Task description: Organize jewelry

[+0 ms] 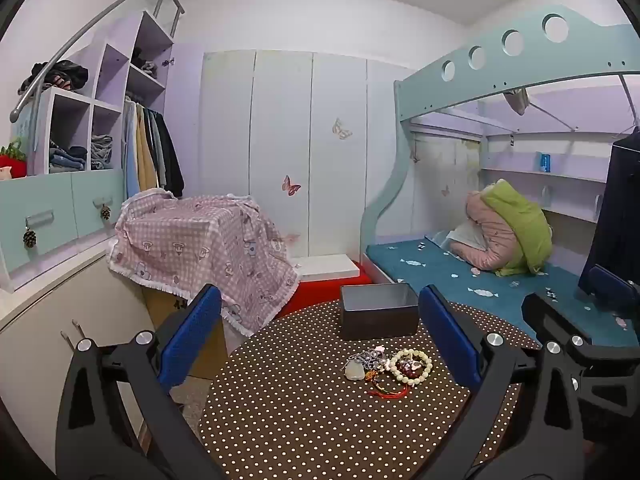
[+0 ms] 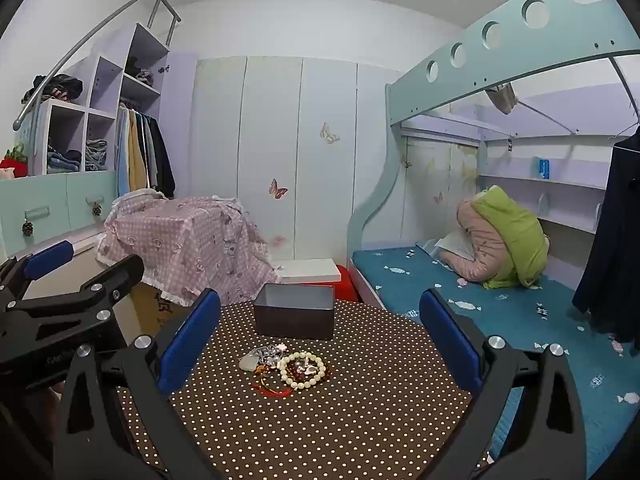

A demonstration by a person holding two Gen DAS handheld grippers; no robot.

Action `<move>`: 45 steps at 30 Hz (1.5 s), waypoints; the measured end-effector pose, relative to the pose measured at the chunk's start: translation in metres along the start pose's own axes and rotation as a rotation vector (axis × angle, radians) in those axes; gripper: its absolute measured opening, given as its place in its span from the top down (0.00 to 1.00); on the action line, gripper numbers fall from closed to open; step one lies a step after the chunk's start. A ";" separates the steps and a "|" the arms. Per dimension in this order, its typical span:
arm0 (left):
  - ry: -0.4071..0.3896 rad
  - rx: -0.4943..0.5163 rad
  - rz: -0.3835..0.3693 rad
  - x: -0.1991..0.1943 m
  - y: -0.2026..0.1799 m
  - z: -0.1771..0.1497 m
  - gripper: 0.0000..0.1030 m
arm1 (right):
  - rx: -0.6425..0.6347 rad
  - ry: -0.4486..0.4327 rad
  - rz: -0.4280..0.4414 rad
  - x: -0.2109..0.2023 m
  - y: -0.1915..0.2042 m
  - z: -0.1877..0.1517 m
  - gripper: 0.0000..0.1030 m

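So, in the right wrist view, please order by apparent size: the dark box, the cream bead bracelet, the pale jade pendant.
Largest to smallest, as they look:
1. dark box, though it sits farther from the camera
2. cream bead bracelet
3. pale jade pendant

A round polka-dot table carries an open dark box at its far edge and, nearer, a jewelry pile apart from it.

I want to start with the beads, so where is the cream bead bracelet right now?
In both views the cream bead bracelet lies in the jewelry pile mid-table, on its right edge, in front of the dark box.
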State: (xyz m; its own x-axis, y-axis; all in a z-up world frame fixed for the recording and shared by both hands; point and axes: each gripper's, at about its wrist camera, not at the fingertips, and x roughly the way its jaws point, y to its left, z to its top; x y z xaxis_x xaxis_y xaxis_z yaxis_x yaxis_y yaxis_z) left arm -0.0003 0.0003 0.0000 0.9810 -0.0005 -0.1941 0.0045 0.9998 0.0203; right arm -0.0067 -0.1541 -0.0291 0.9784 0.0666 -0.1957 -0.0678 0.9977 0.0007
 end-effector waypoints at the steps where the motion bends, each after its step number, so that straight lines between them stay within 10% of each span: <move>1: 0.001 0.000 0.001 0.000 0.000 0.000 0.05 | -0.001 -0.006 0.000 0.000 0.000 0.000 0.07; 45: 0.004 -0.002 -0.008 -0.002 0.002 0.001 0.05 | 0.002 0.004 0.002 -0.001 -0.004 0.000 0.07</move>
State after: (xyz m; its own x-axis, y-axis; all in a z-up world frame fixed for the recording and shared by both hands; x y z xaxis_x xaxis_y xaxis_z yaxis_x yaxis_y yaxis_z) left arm -0.0022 0.0018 0.0015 0.9801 -0.0087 -0.1984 0.0123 0.9998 0.0172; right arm -0.0076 -0.1581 -0.0288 0.9775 0.0681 -0.1995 -0.0690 0.9976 0.0025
